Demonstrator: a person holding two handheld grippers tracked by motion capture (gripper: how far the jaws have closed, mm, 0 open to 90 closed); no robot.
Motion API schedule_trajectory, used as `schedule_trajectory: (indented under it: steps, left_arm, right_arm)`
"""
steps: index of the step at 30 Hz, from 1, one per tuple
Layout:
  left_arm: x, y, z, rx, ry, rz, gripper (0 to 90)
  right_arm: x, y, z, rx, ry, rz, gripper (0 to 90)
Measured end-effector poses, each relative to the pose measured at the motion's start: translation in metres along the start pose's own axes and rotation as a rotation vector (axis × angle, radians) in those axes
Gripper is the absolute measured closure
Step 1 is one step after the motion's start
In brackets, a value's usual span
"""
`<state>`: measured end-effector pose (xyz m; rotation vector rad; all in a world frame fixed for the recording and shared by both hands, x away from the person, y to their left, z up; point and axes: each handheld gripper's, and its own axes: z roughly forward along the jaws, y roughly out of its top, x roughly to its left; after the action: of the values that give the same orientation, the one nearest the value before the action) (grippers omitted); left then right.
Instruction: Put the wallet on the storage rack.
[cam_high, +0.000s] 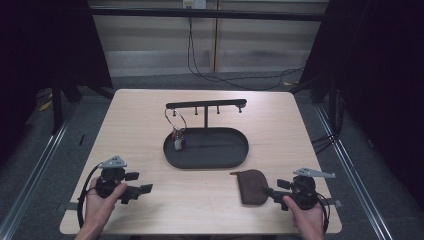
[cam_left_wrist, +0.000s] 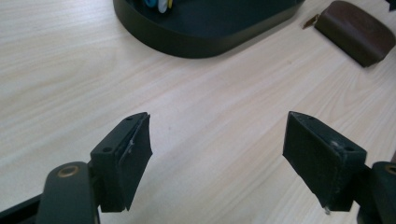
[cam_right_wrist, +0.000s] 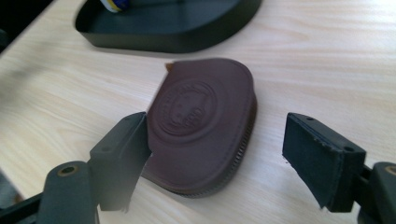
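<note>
Two wide-open jaws of my right gripper (cam_right_wrist: 217, 154), holding nothing, flank the brown leather pouch (cam_right_wrist: 201, 121) lying flat near the black tray (cam_right_wrist: 168, 28); I should centre, then close evenly across its zipped edges.

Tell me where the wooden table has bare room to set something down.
Bare wood lies left of the black oval tray, ahead of the left gripper, and right of the tray toward the table edge. It's crowded near the front right, where the brown leather pouch meets the right gripper.
</note>
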<state>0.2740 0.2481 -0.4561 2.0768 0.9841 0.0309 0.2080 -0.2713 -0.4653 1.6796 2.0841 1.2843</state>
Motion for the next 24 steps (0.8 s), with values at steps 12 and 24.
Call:
schedule_trajectory:
  steps: [12,24]
  left_arm:
    - [-0.010,-0.028,-0.009,0.001,-0.061,0.027,24.4]
    - [-0.009,-0.030,-0.018,-0.071,-0.044,0.041,24.5]
  right_arm:
    - [0.012,0.015,0.007,0.127,-0.065,-0.020,25.8]
    - [0.012,0.037,0.014,0.235,-0.087,0.029,28.5]
